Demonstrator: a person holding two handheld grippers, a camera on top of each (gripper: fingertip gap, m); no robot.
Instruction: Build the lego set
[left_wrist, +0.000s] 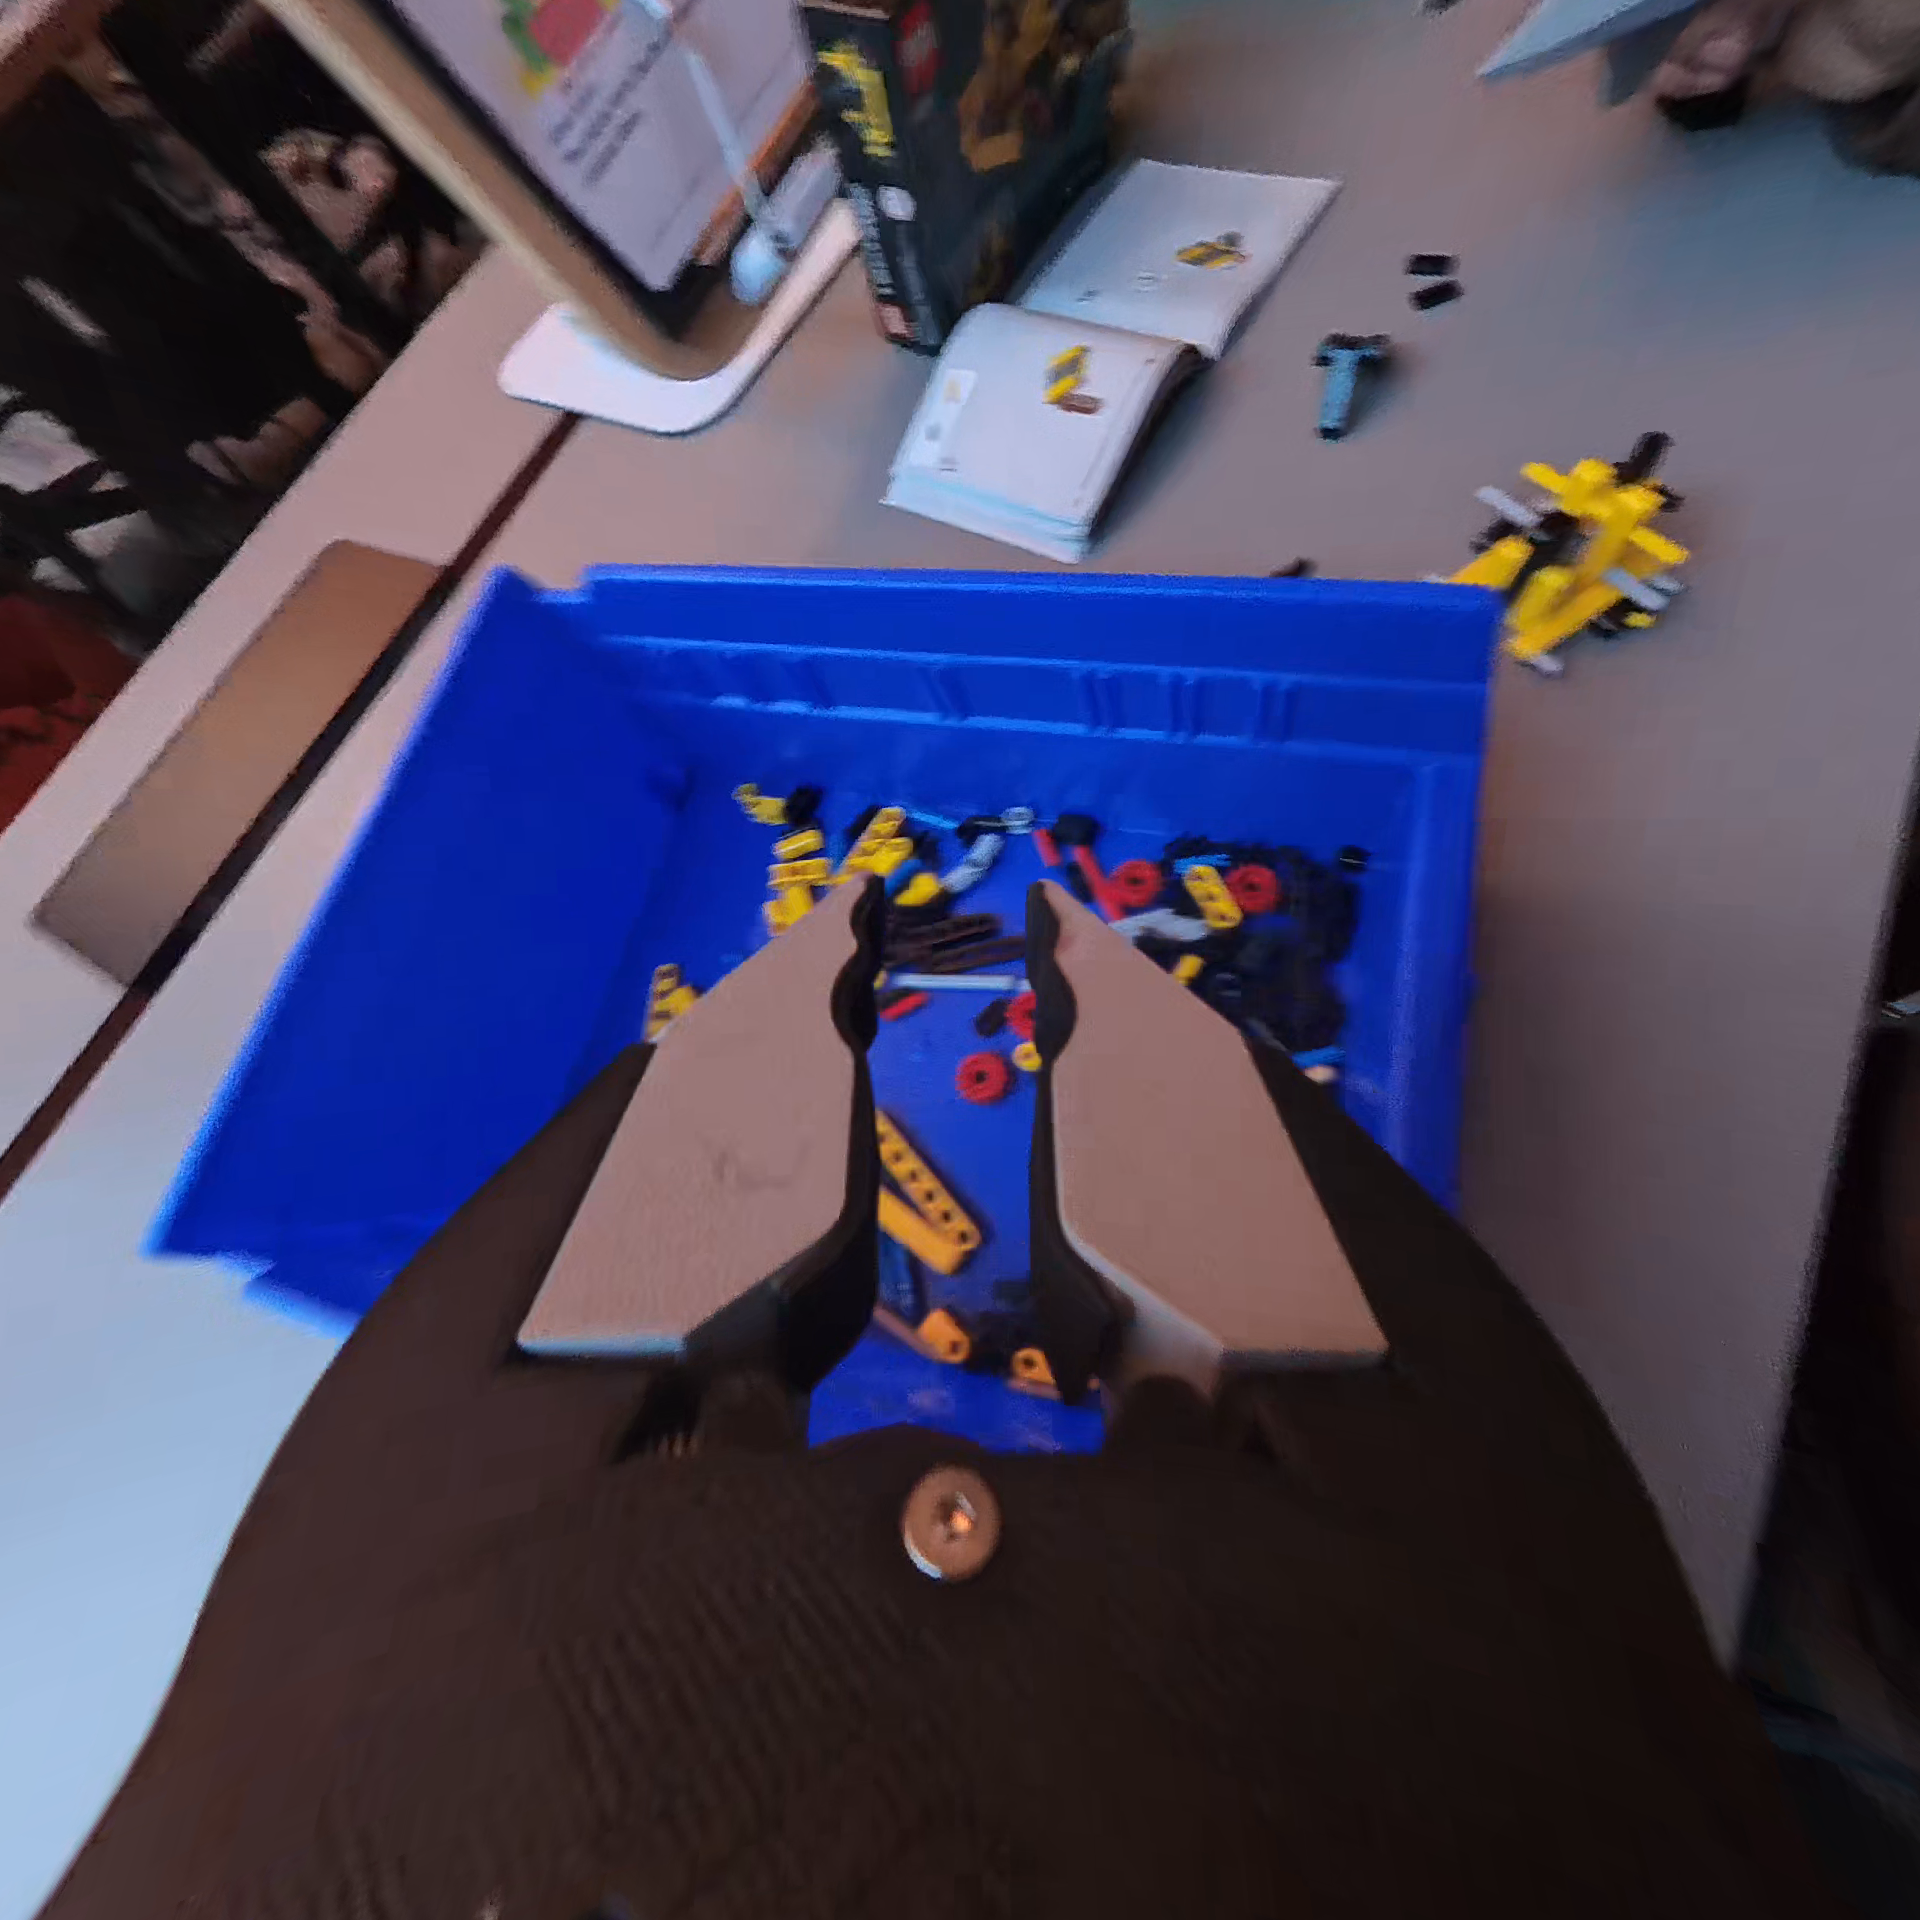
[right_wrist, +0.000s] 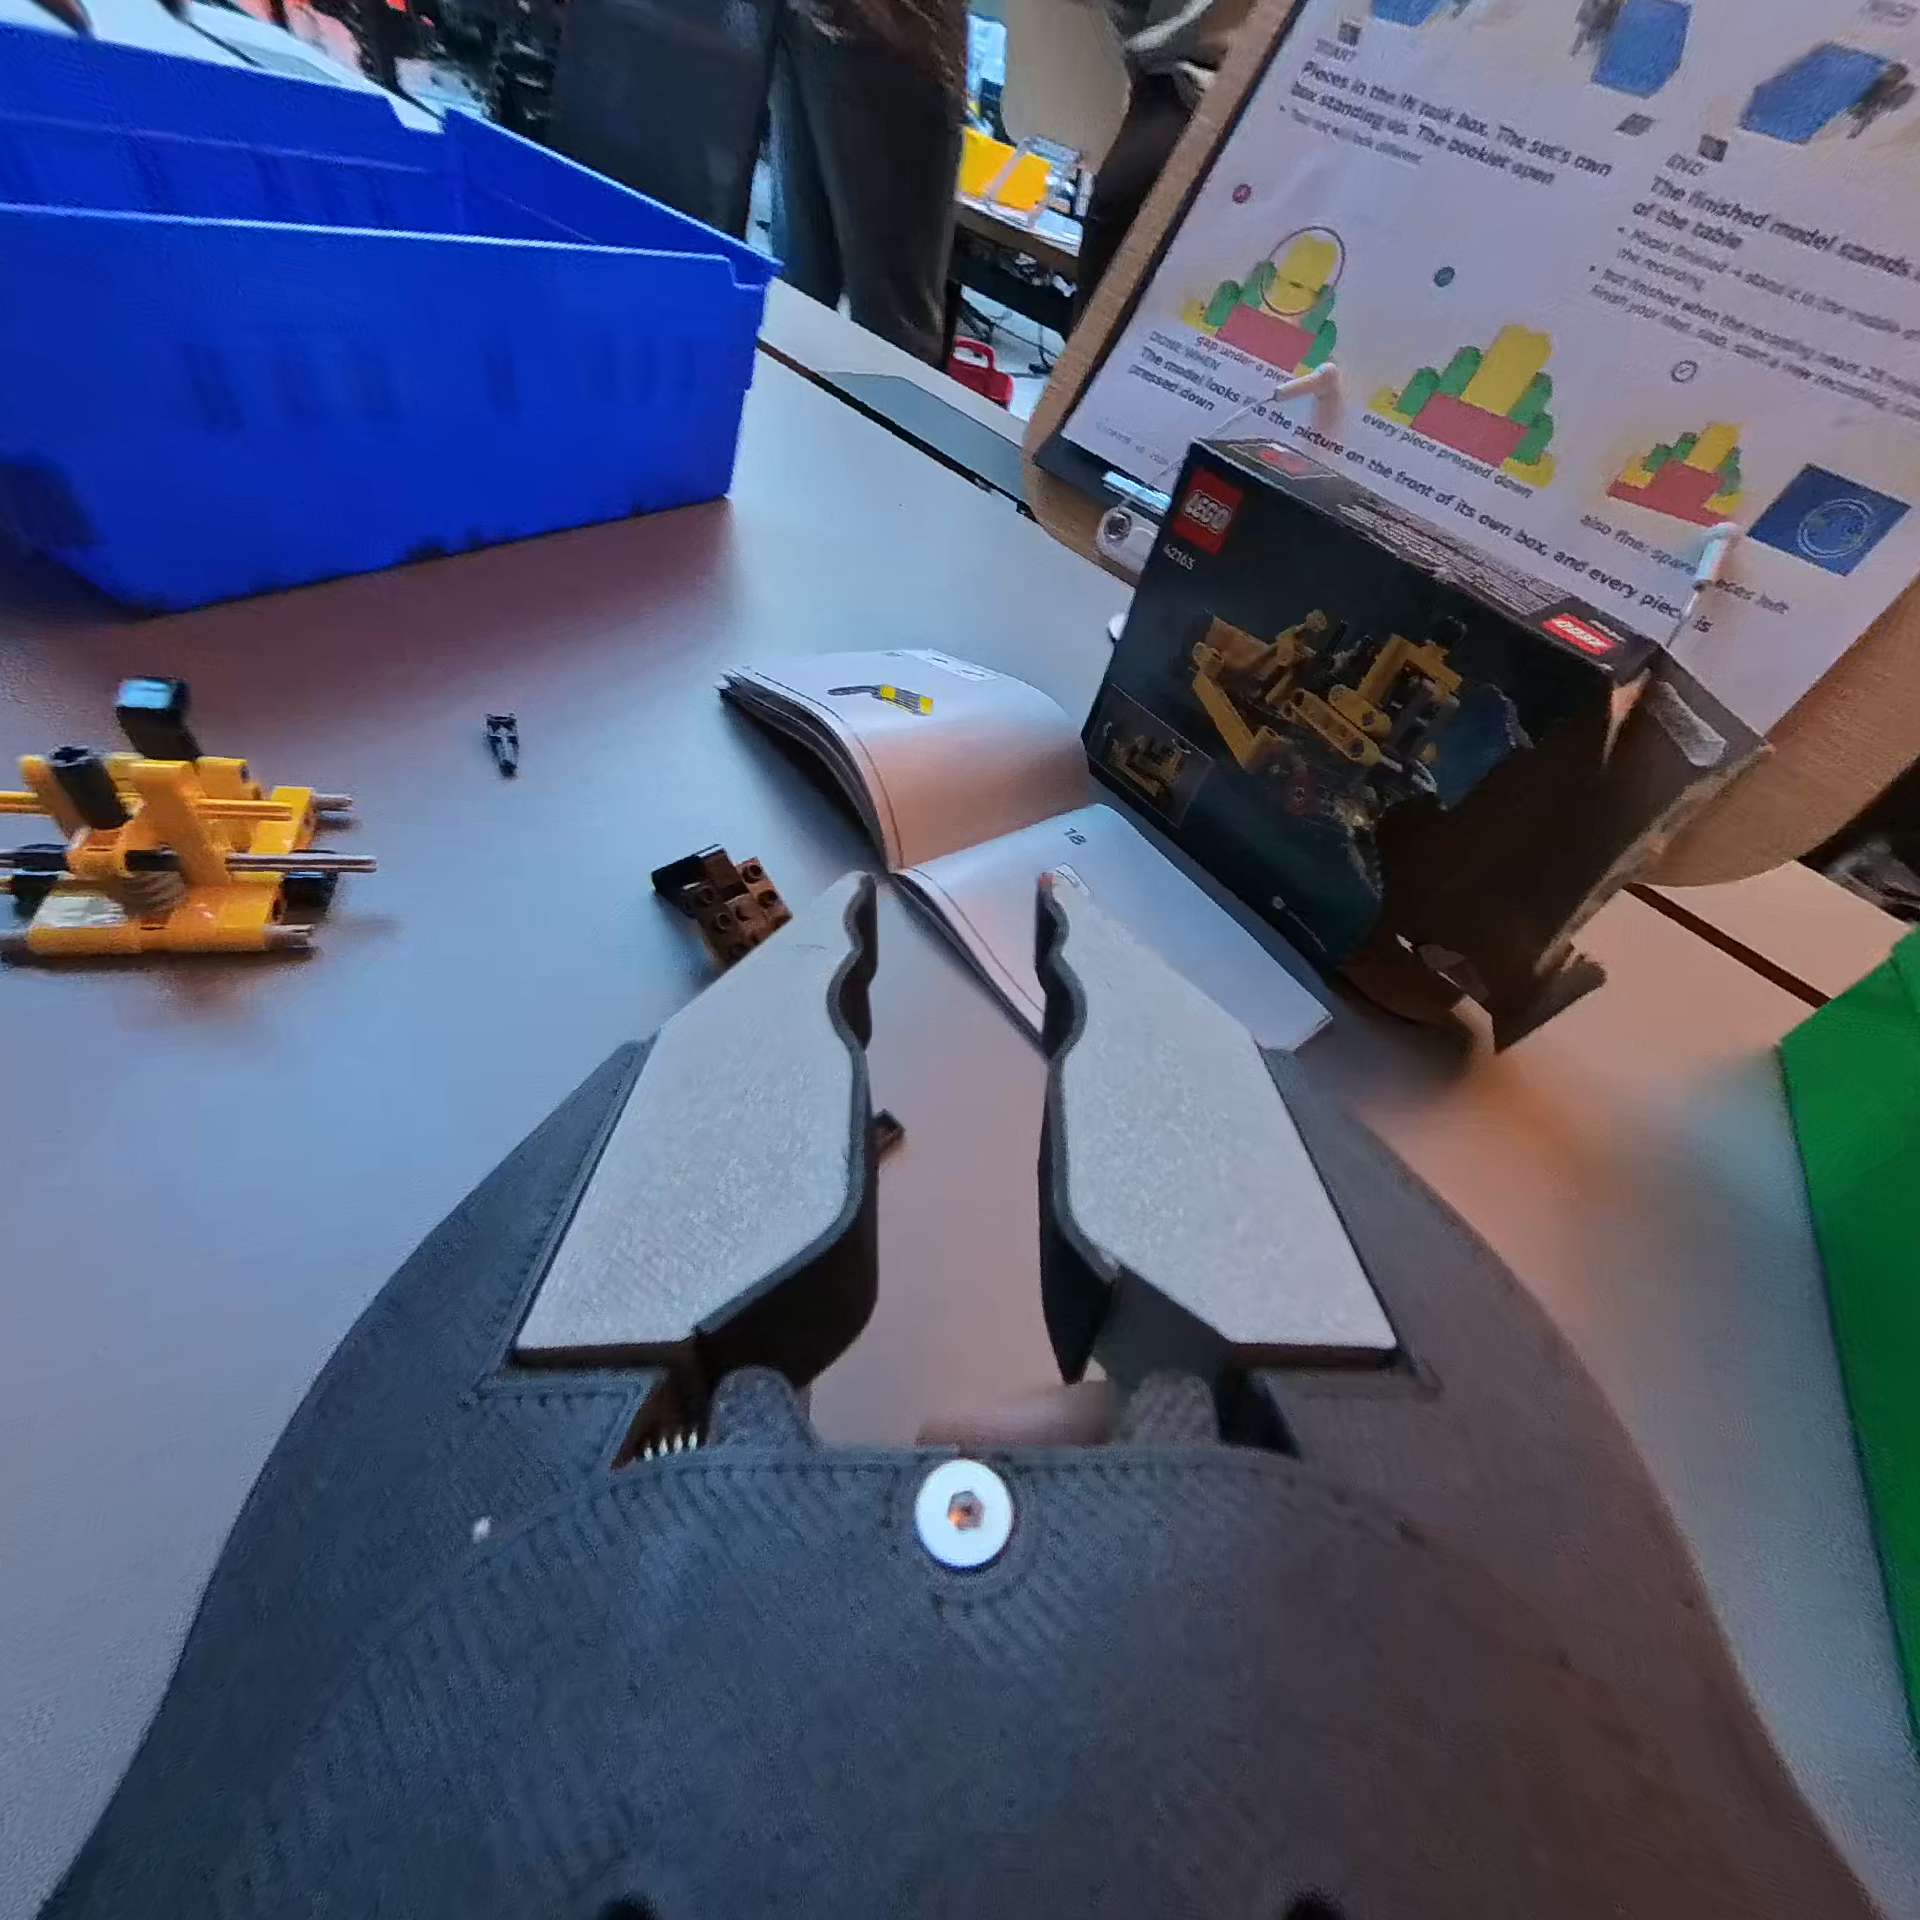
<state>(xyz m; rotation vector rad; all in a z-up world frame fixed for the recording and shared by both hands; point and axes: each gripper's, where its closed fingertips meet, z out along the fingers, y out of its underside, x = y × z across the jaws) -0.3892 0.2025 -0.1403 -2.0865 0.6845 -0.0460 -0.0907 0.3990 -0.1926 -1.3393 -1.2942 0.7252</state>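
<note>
My left gripper (left_wrist: 954, 891) is open and empty, held above the blue bin (left_wrist: 520, 935), which holds several loose yellow, black and red lego pieces (left_wrist: 1226, 914). A long yellow beam (left_wrist: 925, 1195) lies between my fingers below. The part-built yellow model (left_wrist: 1579, 561) sits on the table right of the bin; it also shows in the right wrist view (right_wrist: 166, 842). My right gripper (right_wrist: 956, 894) is open and empty, low over the table, pointing at the open instruction booklet (right_wrist: 935, 748). A small black piece (right_wrist: 727, 899) lies just left of its left fingertip.
The lego set box (right_wrist: 1382, 717) stands behind the booklet, against a board with an instruction sheet (right_wrist: 1558, 260). A small black pin (right_wrist: 502, 740) and a grey-black piece (left_wrist: 1345, 379) lie on the table. A green thing (right_wrist: 1860, 1247) is at the right edge. My right tips are roughly 20 centimeters from the part-built yellow model (left_wrist: 1579, 561).
</note>
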